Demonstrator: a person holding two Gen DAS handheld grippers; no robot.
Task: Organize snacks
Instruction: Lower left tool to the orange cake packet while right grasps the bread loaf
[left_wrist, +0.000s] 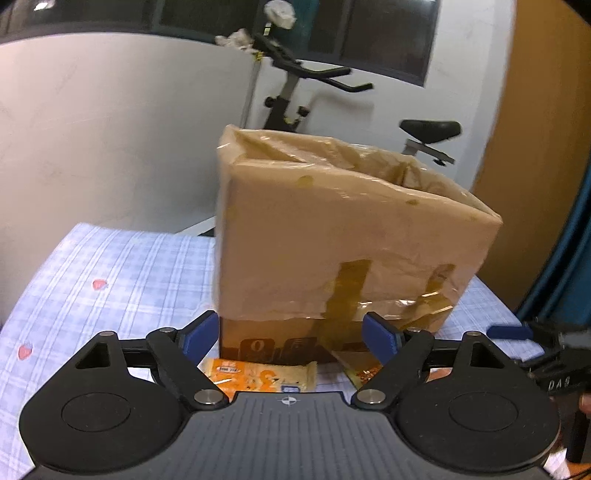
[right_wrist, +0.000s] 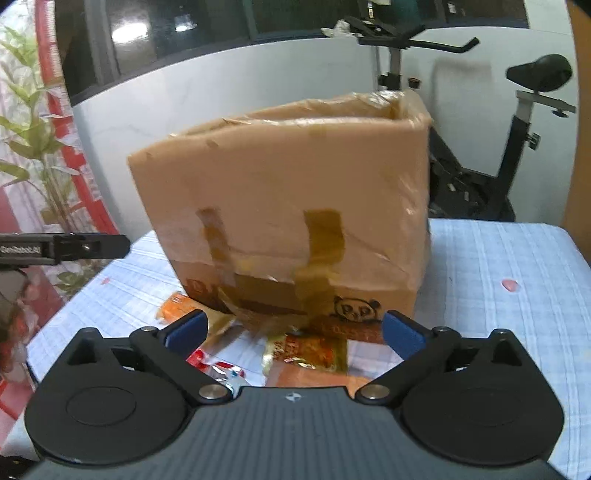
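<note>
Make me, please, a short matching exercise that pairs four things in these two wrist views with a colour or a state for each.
Things:
1. cardboard box
2. pale orange snack packet
3. tablecloth
4. right tongs

Colour or state:
A. light blue check with small red strawberries
B. open, nothing between the blue pads
C. brown, standing upright, top open, patched with tape
D. lying flat just in front of the box, between the left tongs

Pairs: 1-C, 2-D, 3-A, 4-B
</note>
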